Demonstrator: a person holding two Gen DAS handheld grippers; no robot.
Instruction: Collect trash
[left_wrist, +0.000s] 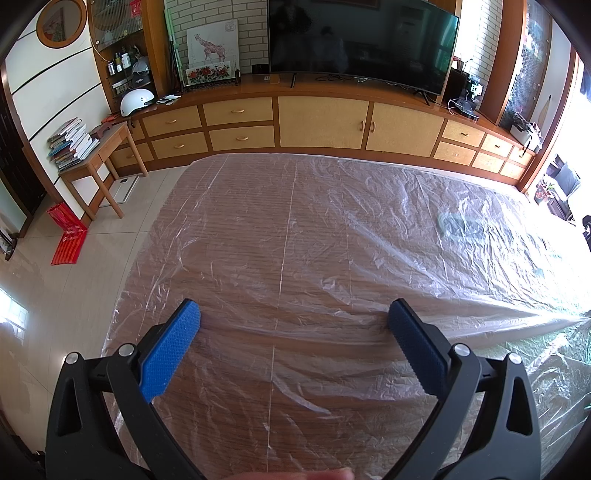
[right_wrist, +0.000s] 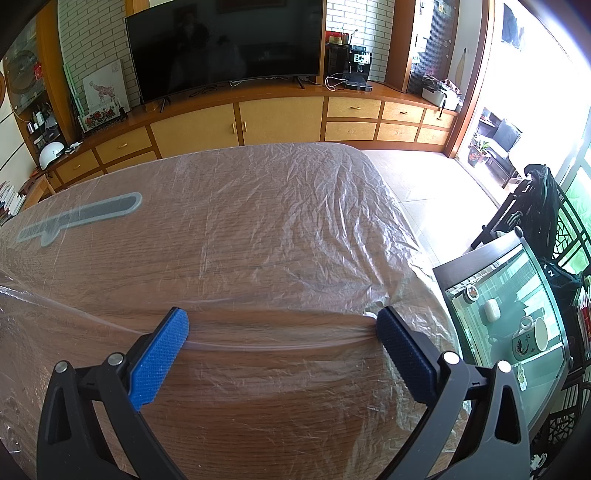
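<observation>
Across the desk (left_wrist: 240, 369) lies a clear plastic sheet (left_wrist: 332, 229). Left gripper (left_wrist: 293, 321) and right gripper (right_wrist: 282, 325) both gape wide, empty, over its raised fold. Gathering appears pending; next move: close on the fold.

We look out from both wrists, low and close over the plastic-covered table (left_wrist: 295, 229), facing the cabinet wall at 12 o'clock. Our left view (left_wrist: 294, 318) takes in the table's left end; our right view (right_wrist: 282, 322) its right end. Both share the television (left_wrist: 362, 40) and tabletop middle.
</observation>
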